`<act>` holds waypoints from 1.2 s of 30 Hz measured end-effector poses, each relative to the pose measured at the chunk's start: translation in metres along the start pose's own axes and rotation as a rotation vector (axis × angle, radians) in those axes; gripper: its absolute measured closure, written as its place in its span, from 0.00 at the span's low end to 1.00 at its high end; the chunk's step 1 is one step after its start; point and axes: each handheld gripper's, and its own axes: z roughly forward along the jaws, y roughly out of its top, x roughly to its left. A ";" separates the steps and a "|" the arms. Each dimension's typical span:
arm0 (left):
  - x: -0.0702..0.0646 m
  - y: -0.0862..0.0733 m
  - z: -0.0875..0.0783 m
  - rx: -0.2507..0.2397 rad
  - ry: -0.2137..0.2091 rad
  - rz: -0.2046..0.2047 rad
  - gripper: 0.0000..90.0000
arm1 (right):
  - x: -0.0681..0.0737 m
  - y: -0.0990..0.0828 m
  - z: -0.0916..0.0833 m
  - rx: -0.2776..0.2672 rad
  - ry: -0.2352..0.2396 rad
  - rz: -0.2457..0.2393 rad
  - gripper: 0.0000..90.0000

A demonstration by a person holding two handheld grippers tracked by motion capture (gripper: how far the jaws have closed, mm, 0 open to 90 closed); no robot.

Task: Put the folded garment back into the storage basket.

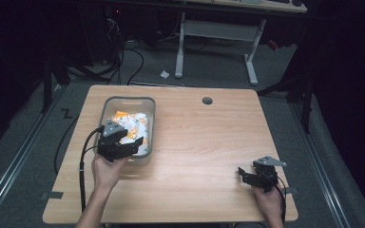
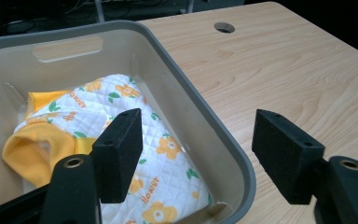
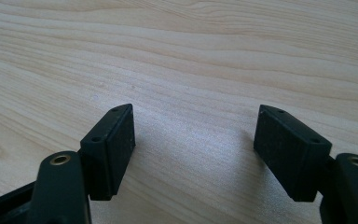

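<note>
1. Your left gripper (image 1: 132, 145) sits at the near right corner of the grey plastic bin (image 1: 105, 105), held in your left hand (image 1: 107, 170) on the left side of the wooden table (image 1: 204, 142). In the left gripper view its jaws stand spread wide and hold nothing: one jaw lies over the inside of the bin (image 2: 223, 149), the other over the bare table (image 2: 284, 70) outside it, so the bin's right wall runs between them.
2. The bin holds a quilted white cloth (image 2: 163, 154) printed with orange flowers and green leaves, with yellow-orange trim (image 2: 28, 154) at its left side. In the high view the same cloth (image 1: 133, 124) covers most of the bin floor.
3. A handle slot (image 2: 67, 48) is cut into the bin's far wall.
4. Your right gripper (image 1: 244, 174) is at the near right part of the table, well apart from the bin, held in your right hand (image 1: 268, 199). Its grey three-cornered plate (image 1: 269, 162) faces up.
5. In the right gripper view the right gripper (image 3: 193, 154) has its jaws spread wide and empty, just above bare wood grain (image 3: 191, 70).
6. A round cable hole (image 1: 207, 100) lies near the table's far edge.
7. Beyond the table stands a white-legged desk (image 1: 218, 33) on the grey floor.
</note>
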 end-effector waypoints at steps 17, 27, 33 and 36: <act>-0.013 -0.007 0.000 -0.006 -0.042 0.005 0.37 | 0.000 0.000 0.000 0.000 0.000 0.000 0.33; -0.022 -0.010 0.001 -0.008 -0.061 0.008 0.38 | 0.000 0.000 0.000 0.000 0.000 0.000 0.33; -0.026 -0.012 0.003 -0.008 -0.073 0.012 0.38 | 0.000 0.000 0.000 0.000 0.000 0.000 0.33; -0.028 -0.013 0.004 -0.002 -0.078 0.012 0.38 | 0.000 0.000 0.000 0.000 0.000 0.000 0.33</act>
